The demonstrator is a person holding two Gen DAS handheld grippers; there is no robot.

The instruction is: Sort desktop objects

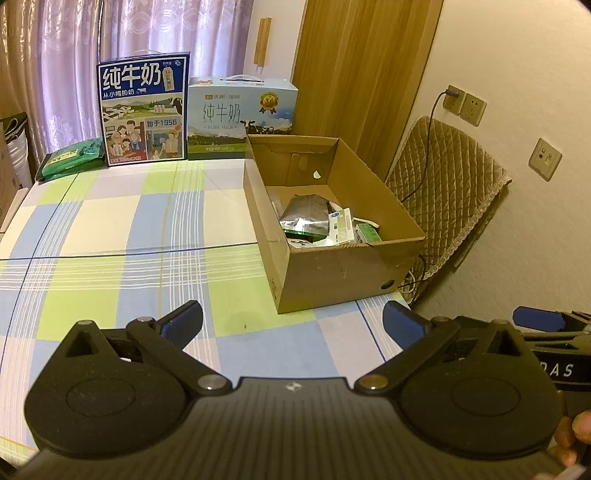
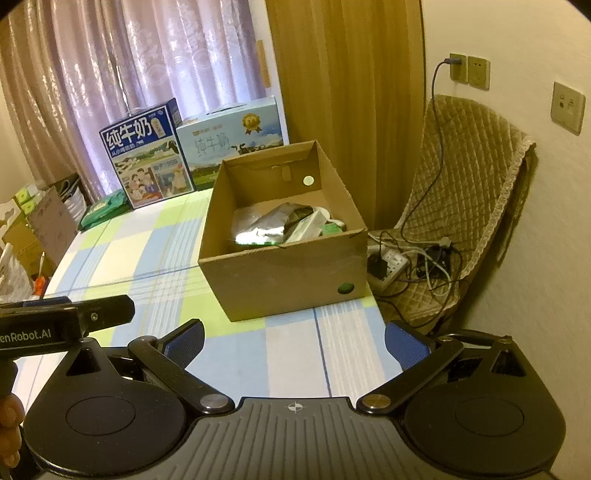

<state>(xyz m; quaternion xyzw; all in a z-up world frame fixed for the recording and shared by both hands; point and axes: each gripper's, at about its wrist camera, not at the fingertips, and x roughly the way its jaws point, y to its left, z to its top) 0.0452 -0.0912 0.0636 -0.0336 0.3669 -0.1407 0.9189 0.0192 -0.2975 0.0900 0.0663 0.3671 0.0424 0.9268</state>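
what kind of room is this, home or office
Most likely a home room. A checked pastel tablecloth covers the table, pale purple curtains hang behind two retail milk cartons, and a quilted beige chair stands by the wall.

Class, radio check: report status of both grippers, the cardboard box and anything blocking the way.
Left gripper open, empty. Right gripper open, empty. Brown cardboard box on checked tablecloth, silver foil pouch and packets inside. Path to box clear.
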